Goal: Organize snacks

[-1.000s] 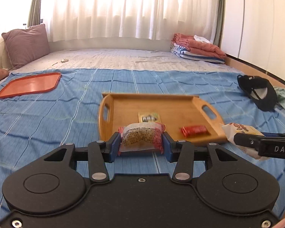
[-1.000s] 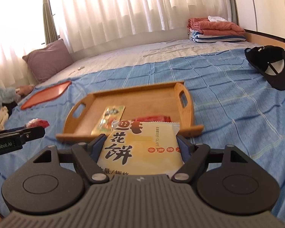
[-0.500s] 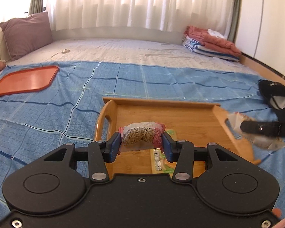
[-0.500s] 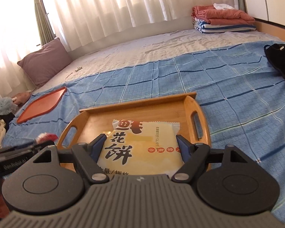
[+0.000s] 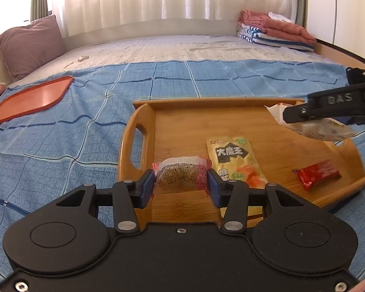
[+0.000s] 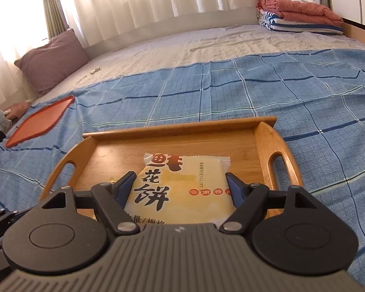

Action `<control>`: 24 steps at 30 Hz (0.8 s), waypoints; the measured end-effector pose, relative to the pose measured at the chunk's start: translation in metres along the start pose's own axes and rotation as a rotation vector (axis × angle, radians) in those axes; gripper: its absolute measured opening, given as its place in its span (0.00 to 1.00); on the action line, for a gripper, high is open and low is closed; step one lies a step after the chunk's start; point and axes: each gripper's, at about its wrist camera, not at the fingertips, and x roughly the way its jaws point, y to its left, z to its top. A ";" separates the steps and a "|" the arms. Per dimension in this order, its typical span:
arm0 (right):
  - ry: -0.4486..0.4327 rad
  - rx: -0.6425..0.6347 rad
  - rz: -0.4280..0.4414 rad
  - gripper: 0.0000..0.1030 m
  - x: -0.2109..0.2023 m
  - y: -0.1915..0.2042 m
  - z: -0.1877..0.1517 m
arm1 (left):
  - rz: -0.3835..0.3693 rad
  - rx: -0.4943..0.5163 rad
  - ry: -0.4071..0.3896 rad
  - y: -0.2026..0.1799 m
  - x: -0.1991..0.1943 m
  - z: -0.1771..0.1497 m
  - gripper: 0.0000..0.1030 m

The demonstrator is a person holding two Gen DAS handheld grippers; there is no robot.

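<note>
The small round snack [image 5: 181, 175], wrapped in clear film with pink crimped ends, sits clamped between the blue pads of the left gripper [image 5: 181, 185], hanging above the near left part of the wooden tray [image 5: 143, 112]. The wide yellow pastry packet [image 6: 182, 189] is pinched by its two side edges in the right gripper [image 6: 181, 188], over the tray's middle as the right wrist view shows it; in the left wrist view that same packet juts out over the tray's far right corner.

Two snacks already lie on the tray floor: a yellow pouch [image 5: 233, 158] just beside the left gripper's right pad, and a red bar [image 5: 318, 174] near the right-hand handle.

The likeliest trouble is a crowded landing. If the round snack is let go where it hangs, it may drop onto the yellow pouch's edge and roll, since its shape looks free to turn. The pastry packet is soft and held only at its margins, so it could sag or slip before it is low enough and fall slanted across the red bar or the tray wall. With both tools over one tray, they could also knock together or nudge the tray across the blue checked bedcover [image 5: 60, 146], which looks soft and may give under it.
</note>
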 end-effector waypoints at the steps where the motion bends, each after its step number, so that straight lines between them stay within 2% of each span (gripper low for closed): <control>1: 0.006 -0.002 -0.007 0.76 0.006 0.000 0.000 | 0.001 -0.003 0.006 0.001 0.003 -0.001 0.43; 12: 0.043 -0.091 -0.091 0.77 0.039 0.008 -0.019 | -0.004 -0.003 0.026 0.003 0.019 -0.011 0.43; 24: 0.041 -0.126 -0.106 0.77 0.033 0.005 -0.028 | -0.003 0.012 0.024 -0.001 0.021 -0.013 0.45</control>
